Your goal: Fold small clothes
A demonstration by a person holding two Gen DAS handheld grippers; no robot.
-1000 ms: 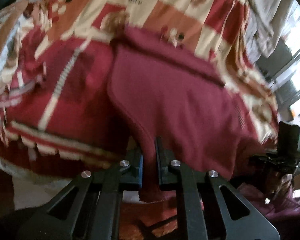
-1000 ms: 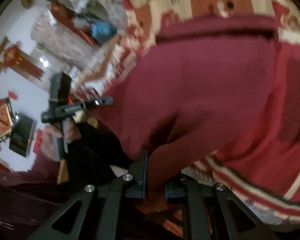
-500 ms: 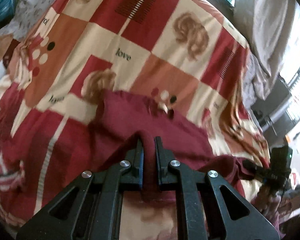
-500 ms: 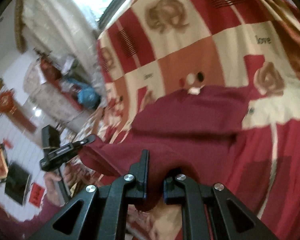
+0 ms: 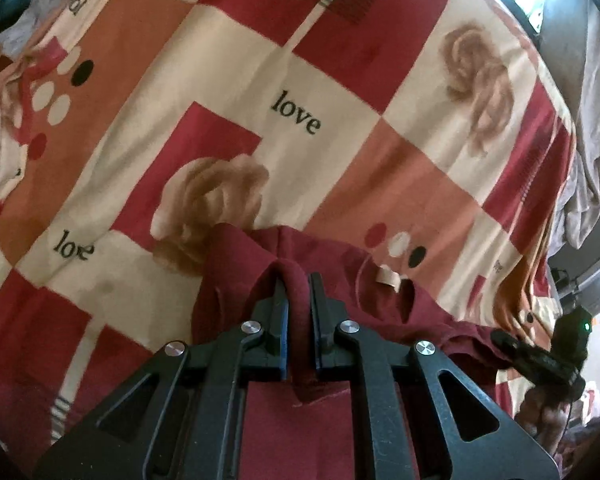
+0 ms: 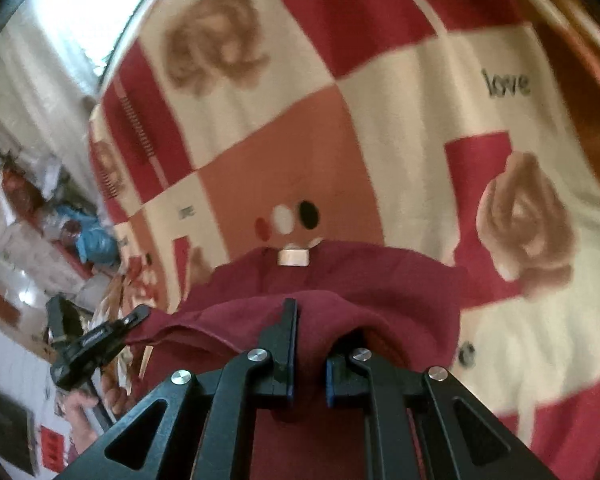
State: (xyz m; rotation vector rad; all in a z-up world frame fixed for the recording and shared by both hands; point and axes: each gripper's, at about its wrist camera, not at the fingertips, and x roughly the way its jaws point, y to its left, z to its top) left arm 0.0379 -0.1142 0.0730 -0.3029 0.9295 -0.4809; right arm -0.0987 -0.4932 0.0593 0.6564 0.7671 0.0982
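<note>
A dark red small garment [image 5: 236, 280] lies on a red, cream and orange patchwork bedspread [image 5: 300, 92], with a pale label [image 5: 388, 278] at its neckline. My left gripper [image 5: 298, 280] is shut on a fold of the garment's edge. My right gripper [image 6: 312, 312] is shut on another fold of the same garment [image 6: 380, 276], whose label [image 6: 294, 257] lies just ahead. Each gripper shows in the other's view: the right one [image 5: 540, 356] at the far right, the left one [image 6: 96, 340] at the left.
The bedspread [image 6: 280, 152] fills most of both views. Grey bedding [image 5: 592, 100] lies at the far right edge. A cluttered room with a blue bag [image 6: 96, 240] and white furniture is off the bed's left side.
Both grippers carried the garment's held edge forward over itself toward the neckline. Much more bare bedspread now shows ahead and the garment looks shorter, doubled over.
</note>
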